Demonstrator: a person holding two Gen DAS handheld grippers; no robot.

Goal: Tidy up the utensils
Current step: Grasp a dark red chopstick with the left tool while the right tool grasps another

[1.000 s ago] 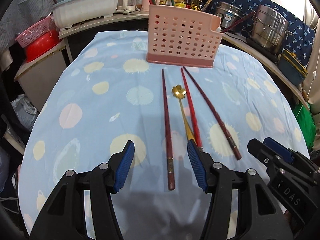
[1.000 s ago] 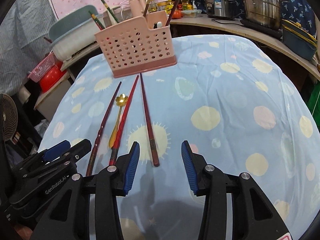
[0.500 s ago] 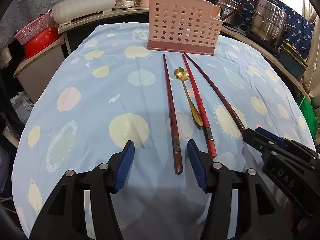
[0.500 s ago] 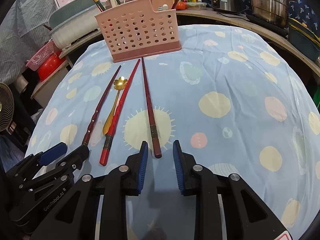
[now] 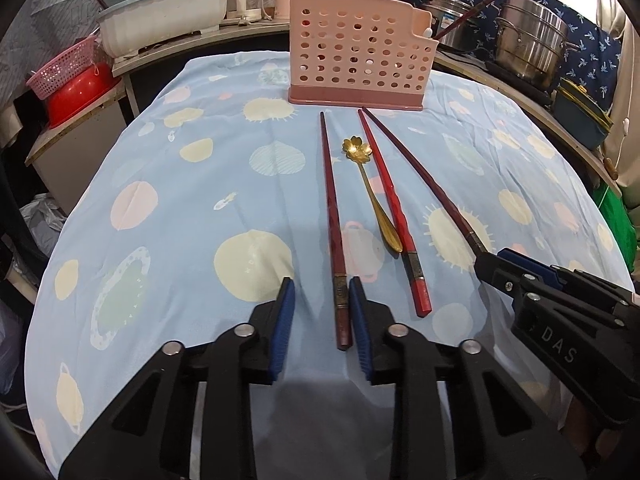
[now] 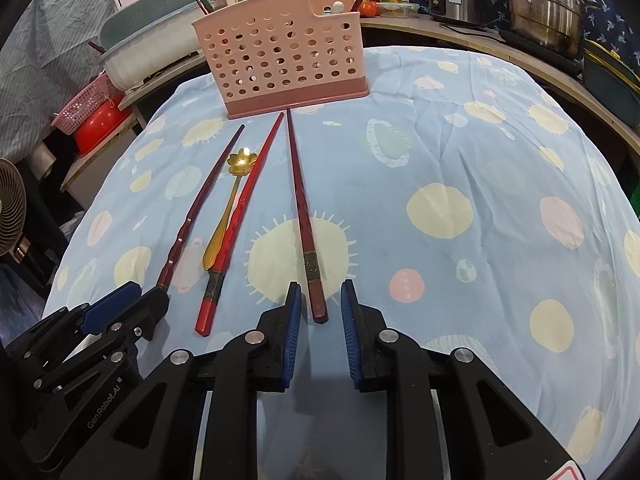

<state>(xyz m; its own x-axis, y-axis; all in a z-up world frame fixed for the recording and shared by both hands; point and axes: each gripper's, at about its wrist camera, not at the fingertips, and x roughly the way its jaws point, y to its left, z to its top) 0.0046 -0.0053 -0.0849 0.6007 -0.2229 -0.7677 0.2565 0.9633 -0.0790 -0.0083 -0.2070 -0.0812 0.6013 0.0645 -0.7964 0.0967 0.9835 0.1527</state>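
Left gripper [image 5: 322, 316] jaws closing, still apart, dark chopstick [image 5: 334, 236] lower centre between, hugging one pad: may roll away. Right gripper [image 6: 318, 314] likewise closing round rightmost chopstick [image 6: 304, 224], unclamped; thin end may slip on cloth.

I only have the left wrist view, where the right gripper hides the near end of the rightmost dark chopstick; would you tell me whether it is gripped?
Observer: Not yet. In the right wrist view the right gripper is closing, and the dark chopstick has its near end between the pads, with a gap showing on each side.
Operator: Thank you. Is there anything beside the table that my view misses?
Observer: Yes, a fan stands off the left edge of the tablecloth, low at the frame's border.
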